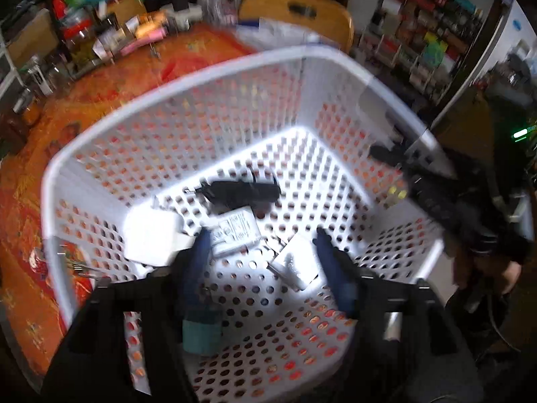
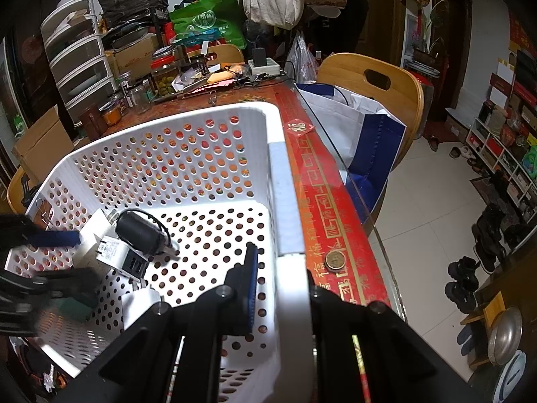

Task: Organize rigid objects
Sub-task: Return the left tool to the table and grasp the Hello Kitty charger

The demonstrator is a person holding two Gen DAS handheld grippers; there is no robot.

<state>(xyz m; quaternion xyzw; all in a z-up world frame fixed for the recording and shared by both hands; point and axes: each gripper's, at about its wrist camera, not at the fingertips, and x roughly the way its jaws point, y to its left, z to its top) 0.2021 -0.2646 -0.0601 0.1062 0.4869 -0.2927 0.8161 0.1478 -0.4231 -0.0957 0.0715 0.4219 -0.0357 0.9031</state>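
A white perforated basket (image 1: 188, 84) sits on the red patterned table. On its floor lie a black adapter (image 1: 241, 190), a white charger block (image 1: 152, 236), a labelled white charger (image 1: 235, 231) and another white plug (image 1: 297, 262). My left gripper (image 1: 260, 252) hangs open and empty inside the basket, just above the chargers. My right gripper (image 2: 282, 262) is shut on the basket's right rim (image 2: 285, 201), one finger (image 2: 250, 268) inside the wall. The black adapter (image 2: 141, 231) and white chargers (image 2: 114, 252) also show in the right wrist view, with the left gripper's blue finger (image 2: 53, 237) beside them.
Jars, boxes and clutter (image 2: 161, 74) crowd the table's far end. A wooden chair (image 2: 372, 80) holding a white and blue bag (image 2: 369, 141) stands at the table's right side. A coin (image 2: 334, 259) lies near the table's glass edge. Shoes and shelves line the floor to the right.
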